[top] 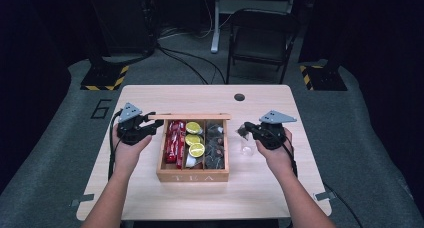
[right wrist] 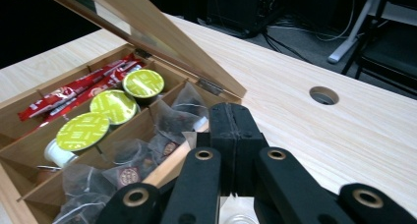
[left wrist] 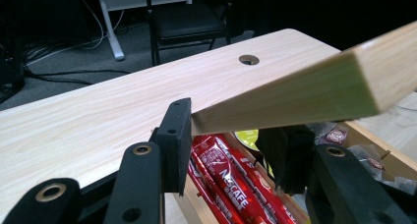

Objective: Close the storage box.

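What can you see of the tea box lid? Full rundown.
The lid is a pale wooden frame, apparently around a clear pane, hinged with small metal hinges to the back wall of the wooden box marked TEA. It stands raised and tilted, partly open over the compartments, so in the high view it appears as a thin strip along the box's far edge. The left gripper holds its corner edge between the jaws, keeping it up. The right gripper, shut, is beside the box and apart from the lid.
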